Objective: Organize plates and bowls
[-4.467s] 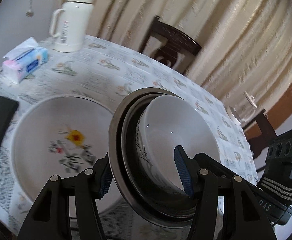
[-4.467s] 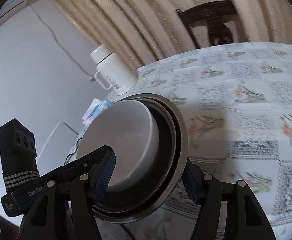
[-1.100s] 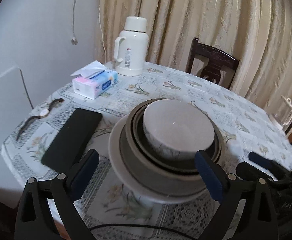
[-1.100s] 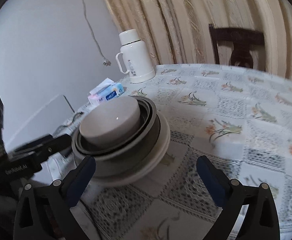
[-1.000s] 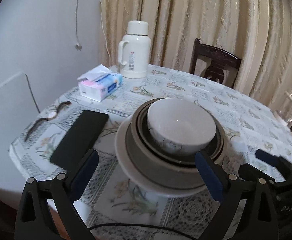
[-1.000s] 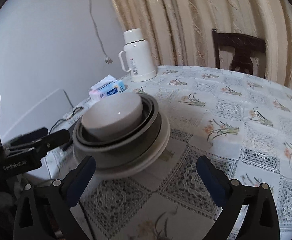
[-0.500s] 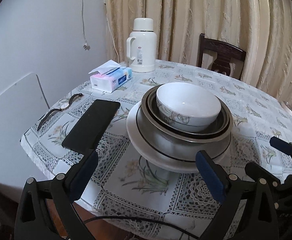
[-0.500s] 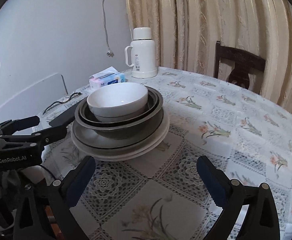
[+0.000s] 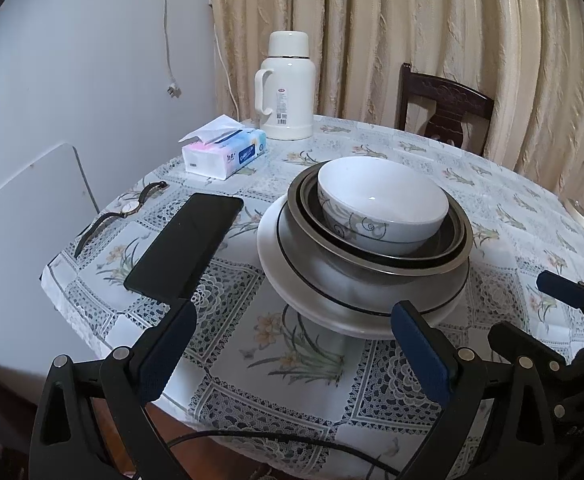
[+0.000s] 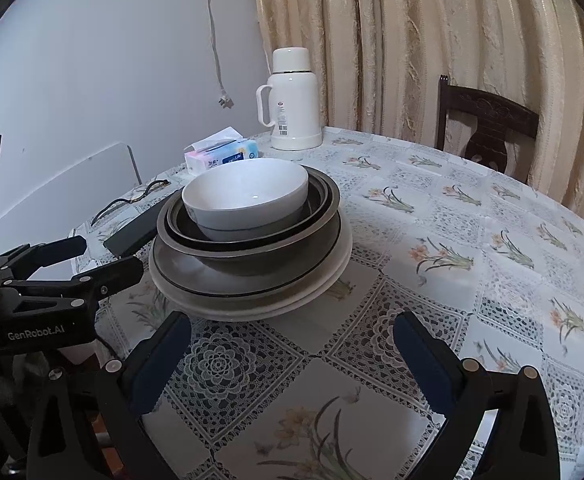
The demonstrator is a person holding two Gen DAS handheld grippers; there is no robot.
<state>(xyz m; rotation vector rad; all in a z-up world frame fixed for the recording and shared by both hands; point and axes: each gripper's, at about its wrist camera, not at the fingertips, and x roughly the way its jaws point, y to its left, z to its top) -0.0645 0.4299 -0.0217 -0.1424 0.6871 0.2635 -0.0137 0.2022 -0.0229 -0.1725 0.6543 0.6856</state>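
Observation:
A white bowl with a grey floral pattern [image 9: 384, 200] sits upright inside nested steel bowls [image 9: 380, 256], and these rest on a white plate with a dark rim line [image 9: 356, 308]. The stack stands on the round table. My left gripper [image 9: 292, 340] is open, short of the plate's near edge, holding nothing. The right wrist view shows the same white bowl [image 10: 248, 196], steel bowls [image 10: 252, 256] and plate [image 10: 252, 300]. My right gripper [image 10: 292, 344] is open and empty, a little back from the plate. Each gripper shows at the side of the other's view.
A black phone [image 9: 188, 244] lies just left of the stack, with a wristwatch [image 9: 128, 210] beyond it. A tissue pack [image 9: 226, 152] and a white thermos [image 9: 288, 88] stand at the back. A dark chair [image 9: 444, 108] is behind the table. A cable [image 9: 252, 436] hangs at the table's near edge.
Earlier both grippers held the steel bowl, tilted, with the white bowl inside. That stack now rests on the plate. Both grippers have opened, pulled back and dropped lower.

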